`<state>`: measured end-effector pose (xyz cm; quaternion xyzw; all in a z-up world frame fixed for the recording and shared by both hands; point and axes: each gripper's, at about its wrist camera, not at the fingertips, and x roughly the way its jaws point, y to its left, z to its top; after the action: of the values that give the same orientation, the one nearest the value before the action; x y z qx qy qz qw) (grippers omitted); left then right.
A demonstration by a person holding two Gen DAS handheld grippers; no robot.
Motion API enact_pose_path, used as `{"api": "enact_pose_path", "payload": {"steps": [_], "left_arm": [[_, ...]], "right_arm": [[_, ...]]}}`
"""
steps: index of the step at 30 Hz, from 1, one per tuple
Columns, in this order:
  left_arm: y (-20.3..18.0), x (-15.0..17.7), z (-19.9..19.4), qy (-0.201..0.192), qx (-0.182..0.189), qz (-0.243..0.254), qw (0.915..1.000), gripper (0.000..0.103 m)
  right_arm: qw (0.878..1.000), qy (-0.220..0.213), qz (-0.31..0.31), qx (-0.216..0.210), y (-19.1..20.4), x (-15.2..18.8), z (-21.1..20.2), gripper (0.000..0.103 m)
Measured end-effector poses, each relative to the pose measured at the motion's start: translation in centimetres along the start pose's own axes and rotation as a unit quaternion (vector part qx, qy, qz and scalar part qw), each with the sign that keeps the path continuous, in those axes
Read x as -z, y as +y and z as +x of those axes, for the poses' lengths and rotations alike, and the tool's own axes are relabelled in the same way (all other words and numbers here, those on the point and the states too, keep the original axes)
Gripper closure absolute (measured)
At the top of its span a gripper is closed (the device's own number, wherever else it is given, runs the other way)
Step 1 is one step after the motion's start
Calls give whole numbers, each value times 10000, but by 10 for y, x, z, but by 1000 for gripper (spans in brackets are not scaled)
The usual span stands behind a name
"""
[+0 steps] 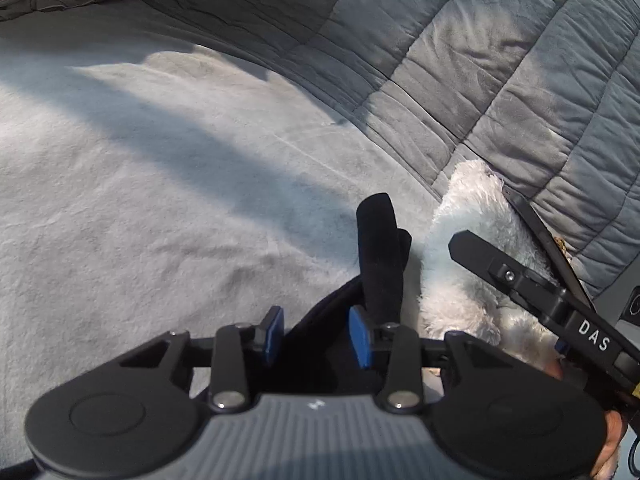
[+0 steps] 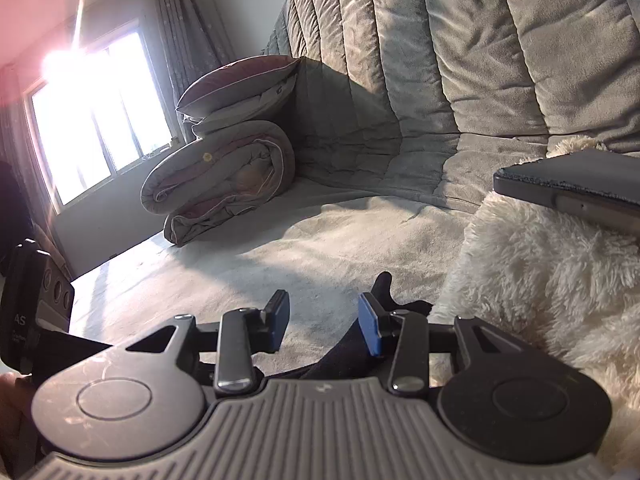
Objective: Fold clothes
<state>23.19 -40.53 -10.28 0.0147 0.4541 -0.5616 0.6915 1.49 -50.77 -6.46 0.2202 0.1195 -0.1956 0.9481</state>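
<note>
A black garment (image 1: 320, 344) lies bunched on the pale bedspread (image 1: 140, 208), one narrow end (image 1: 378, 248) sticking up. My left gripper (image 1: 317, 336) is open, its blue pads (image 1: 275, 336) either side of the black cloth without pinching it. In the right wrist view the same black garment (image 2: 384, 300) runs under the right-hand finger. My right gripper (image 2: 325, 322) is open with bedspread (image 2: 320, 264) showing between the pads. The right gripper (image 1: 472, 245) also reaches in from the right of the left wrist view.
A white fluffy throw (image 2: 540, 272) lies right of the garment, a dark flat device (image 2: 580, 184) resting on it. A grey quilted backrest (image 2: 460, 60) rises behind. A rolled duvet (image 2: 216, 184) with a pillow (image 2: 240, 84) on top sits far left, near a bright window (image 2: 88, 120).
</note>
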Motion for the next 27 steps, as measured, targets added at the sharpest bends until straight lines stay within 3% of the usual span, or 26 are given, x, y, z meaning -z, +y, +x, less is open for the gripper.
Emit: {"api": "enact_pose_path", "payload": {"steps": [5, 7, 10, 13, 15, 17, 21, 27], "left_arm": [[-11, -6, 11, 61, -72, 157, 9998, 74], [-16, -9, 14, 63, -124, 223, 9997, 97], [-23, -12, 18, 66, -200, 322, 9993, 99], [-34, -18, 0, -322, -722, 457, 9958, 99], [-44, -26, -16, -605, -1273, 685, 9876, 99], [-56, -35, -29, -829, -1887, 1012, 9733, 99], [-74, -55, -49, -1137, -2759, 1352, 9448, 99], [-95, -68, -36, -970, -3096, 1322, 9366, 99]], "right_arm": [[9995, 56, 284, -124, -7, -1, -1, 60], [9993, 53, 349, -143, -9, -2, -2, 60], [9990, 32, 434, -141, -13, -3, -3, 60], [9986, 12, 518, -139, -16, -5, -5, 60], [9982, -5, 577, -143, -19, -6, -6, 60], [9980, -17, 613, -154, -20, -6, -7, 60], [9977, -20, 651, -183, -21, -7, -8, 60], [9970, -40, 749, -179, -24, -8, -9, 60]]}}
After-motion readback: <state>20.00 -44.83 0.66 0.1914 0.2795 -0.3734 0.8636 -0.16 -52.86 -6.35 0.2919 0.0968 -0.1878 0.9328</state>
